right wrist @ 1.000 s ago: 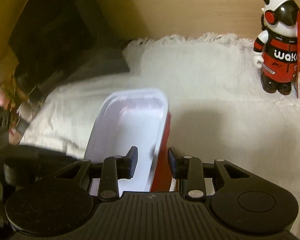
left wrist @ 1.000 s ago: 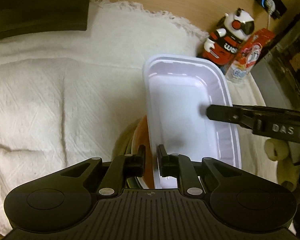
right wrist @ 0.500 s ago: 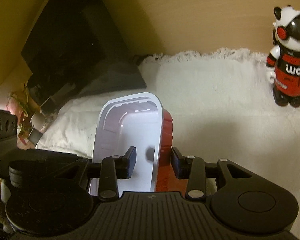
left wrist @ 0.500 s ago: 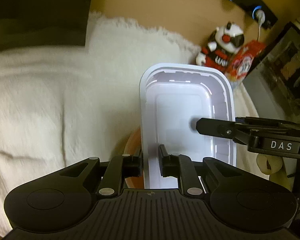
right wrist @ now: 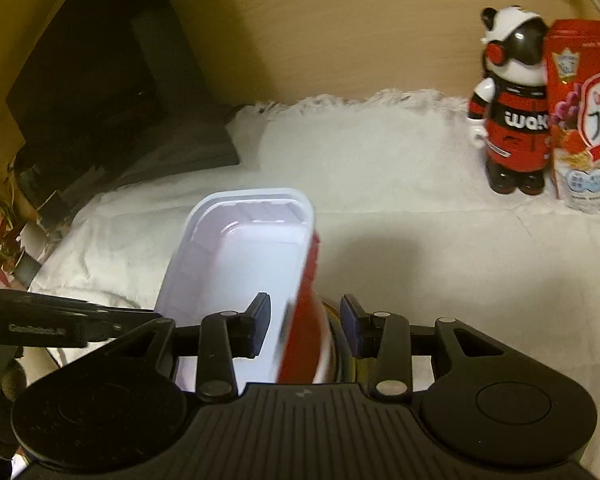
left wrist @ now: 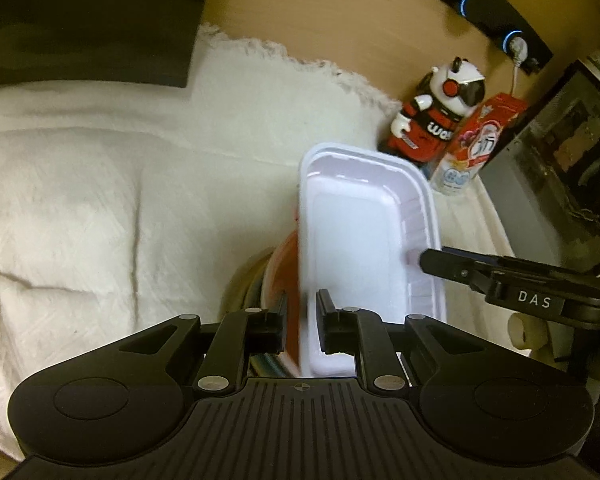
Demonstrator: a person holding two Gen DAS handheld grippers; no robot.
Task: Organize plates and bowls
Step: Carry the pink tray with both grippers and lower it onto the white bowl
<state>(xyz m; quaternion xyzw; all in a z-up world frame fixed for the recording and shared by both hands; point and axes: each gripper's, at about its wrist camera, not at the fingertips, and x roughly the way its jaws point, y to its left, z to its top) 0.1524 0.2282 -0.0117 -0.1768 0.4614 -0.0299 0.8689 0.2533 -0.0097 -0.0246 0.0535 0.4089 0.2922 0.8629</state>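
A white rectangular plastic tray (left wrist: 356, 236) sits on a red bowl (left wrist: 284, 264), with a darker rimmed dish (left wrist: 244, 288) under them. My left gripper (left wrist: 300, 320) is shut on the near edge of the tray and red bowl. My right gripper (right wrist: 304, 320) straddles the same stack from the other side, its jaws apart around the tray (right wrist: 236, 256) and red bowl (right wrist: 304, 340); its finger (left wrist: 452, 266) touches the tray's right rim in the left wrist view.
A white cloth (left wrist: 100, 184) covers the table. A panda figurine (right wrist: 508, 120) and a red snack bag (right wrist: 584, 112) stand at the back right. A dark box (right wrist: 100, 92) lies at the back left. A wooden wall is behind.
The stack has been lifted and tilted, and both cameras have pulled back from the cloth. My right gripper's jaws have widened slightly and slid toward the tray's right rim.
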